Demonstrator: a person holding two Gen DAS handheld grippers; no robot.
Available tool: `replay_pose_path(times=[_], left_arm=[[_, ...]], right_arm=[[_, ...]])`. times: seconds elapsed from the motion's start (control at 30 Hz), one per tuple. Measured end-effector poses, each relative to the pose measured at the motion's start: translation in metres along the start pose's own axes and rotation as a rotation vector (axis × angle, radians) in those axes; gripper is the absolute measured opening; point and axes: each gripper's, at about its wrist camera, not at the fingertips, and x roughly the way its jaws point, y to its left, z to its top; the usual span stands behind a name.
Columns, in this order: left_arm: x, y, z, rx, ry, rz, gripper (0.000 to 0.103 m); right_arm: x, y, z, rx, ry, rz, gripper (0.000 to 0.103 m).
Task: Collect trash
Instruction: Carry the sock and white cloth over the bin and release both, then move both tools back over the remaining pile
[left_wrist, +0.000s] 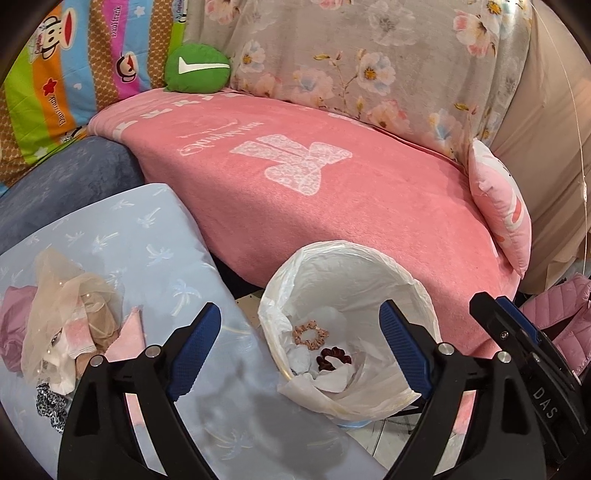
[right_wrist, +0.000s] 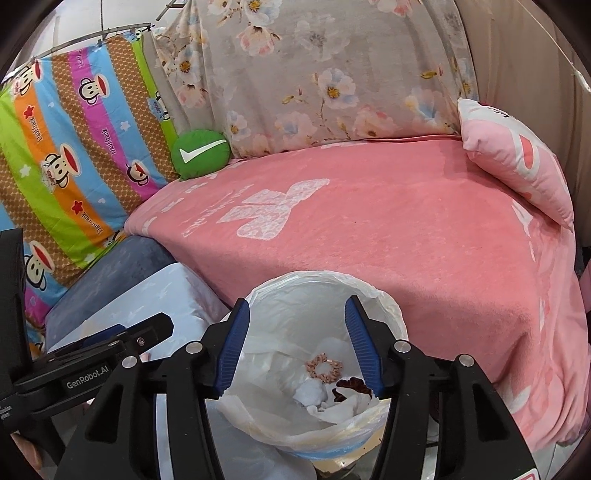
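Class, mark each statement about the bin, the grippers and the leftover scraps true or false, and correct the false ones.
1. The bin has a white plastic liner. True.
2. The pink scrunchie lies on the pale blue cushion. False: it lies inside the bin.
3. Both grippers are open and empty: left gripper, right gripper. True.
4. The pile of fabric scraps sits on the pink blanket. False: it sits on the pale blue cushion.

A pink blanket (left_wrist: 332, 192) covers the sofa seat, with a green check-mark cushion (left_wrist: 197, 68) at the back, beside a striped monkey-print sheet (left_wrist: 74, 74). A pink pillow (right_wrist: 517, 162) leans right; a floral throw (right_wrist: 314, 74), perhaps fleece, hangs behind.
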Motion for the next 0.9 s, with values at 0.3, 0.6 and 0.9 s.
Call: replay_pose_path(times=[0.3, 0.6, 0.9], left_arm=[[-0.010, 0.014, -0.002, -0.021, -0.024, 0.023, 0.084], [-0.018, 0.033, -0.008, -0.069, -0.030, 0.043, 0.084], [-0.028, 0.056, -0.018, -0.107, -0.035, 0.102, 0.086]], right_arm=[[0.000, 0.018, -0.005, -0.031, 0.016, 0.022, 0.055], [0.001, 0.036, -0.013, -0.056, 0.037, 0.043, 0.059], [0.003, 0.059, -0.021, -0.090, 0.060, 0.071, 0.060]])
